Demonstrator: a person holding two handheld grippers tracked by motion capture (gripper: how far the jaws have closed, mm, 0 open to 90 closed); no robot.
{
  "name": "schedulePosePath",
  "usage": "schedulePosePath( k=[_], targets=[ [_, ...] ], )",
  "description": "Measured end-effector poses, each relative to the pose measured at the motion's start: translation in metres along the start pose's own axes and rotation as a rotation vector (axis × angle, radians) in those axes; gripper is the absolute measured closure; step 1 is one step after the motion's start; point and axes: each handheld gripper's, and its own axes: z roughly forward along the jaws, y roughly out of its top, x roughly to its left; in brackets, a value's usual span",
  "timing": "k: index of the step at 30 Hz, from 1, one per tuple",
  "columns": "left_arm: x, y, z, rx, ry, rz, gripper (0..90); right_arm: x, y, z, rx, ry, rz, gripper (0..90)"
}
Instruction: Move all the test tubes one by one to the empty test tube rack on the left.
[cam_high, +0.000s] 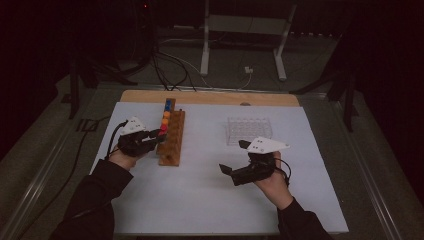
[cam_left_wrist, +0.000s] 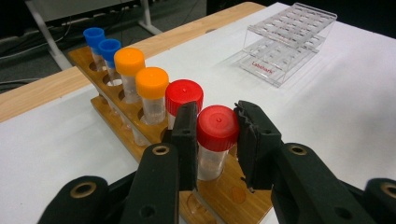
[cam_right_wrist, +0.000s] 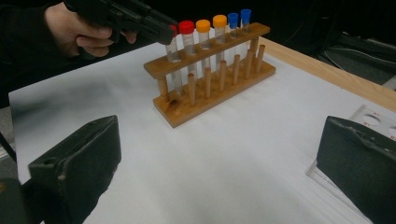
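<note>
The red-capped tube (cam_left_wrist: 217, 135) stands upright in the near end of the wooden rack (cam_left_wrist: 140, 135), in the lower middle of the left gripper view. The left gripper (cam_left_wrist: 215, 133) has its two black jaws pressed against either side of the tube's red cap, clamped on it. Just behind it in the same row stands a second red-capped tube (cam_left_wrist: 183, 100), then two orange-capped tubes (cam_left_wrist: 152, 91) and, toward the upper left of that frame, two blue-capped tubes (cam_left_wrist: 100, 44). All six stand upright in their holes.

In the high view the rack (cam_high: 172, 142) lies left of centre on the white sheet (cam_high: 210, 200), running away from the person, and the left gripper (cam_high: 159, 134) meets it at the red end of the row of caps. The left hand (cam_high: 122, 157) comes in from the lower left in a dark sleeve.

The right gripper (cam_high: 234, 156) hangs right of centre in the high view, well apart from the rack, held by the right hand (cam_high: 272, 185). Its jaws stand wide apart with nothing between them; in the right gripper view they frame bare white sheet at the lower left and lower right corners.

A clear plastic rack (cam_high: 249, 130) sits on the sheet just beyond the right gripper, and shows in the upper right of the left gripper view. The sheet covers a wooden table (cam_high: 210, 96) whose far edge shows along the top of the sheet.
</note>
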Motion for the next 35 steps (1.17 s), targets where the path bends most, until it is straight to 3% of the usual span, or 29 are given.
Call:
schedulePosePath(
  k=[3, 4, 6, 11, 16, 19, 26, 35],
  targets=[
    [-0.002, 0.000, -0.003, -0.001, -0.001, 0.013, 67.8, 0.000, 0.000, -0.001, -0.001, 0.002, 0.000, 0.0],
    [-0.004, 0.001, -0.006, -0.007, -0.010, 0.017, 57.1, 0.000, 0.000, -0.001, -0.001, 0.003, -0.001, 0.0],
    [-0.007, 0.001, -0.012, -0.026, -0.019, 0.019, 43.7, 0.000, 0.000, -0.003, -0.002, 0.001, -0.001, 0.0],
    [-0.017, -0.003, -0.029, -0.076, -0.064, 0.006, 23.8, -0.001, -0.004, -0.005, 0.001, -0.006, 0.004, 0.0],
    [-0.030, -0.016, -0.036, -0.058, -0.119, 0.029, 8.8, -0.001, -0.008, -0.006, 0.005, -0.013, 0.002, 0.0],
    [-0.037, -0.028, -0.037, -0.046, -0.174, 0.010, 2.8, -0.002, -0.010, -0.007, 0.005, -0.016, -0.002, 0.0],
    [-0.060, -0.056, -0.036, -0.056, -0.211, 0.013, 1.5, -0.003, -0.015, -0.009, 0.005, -0.014, 0.005, 0.0],
    [-0.070, -0.079, -0.032, -0.045, -0.192, 0.011, 1.5, -0.004, -0.019, -0.007, 0.014, -0.013, 0.005, 0.0]
  ],
)
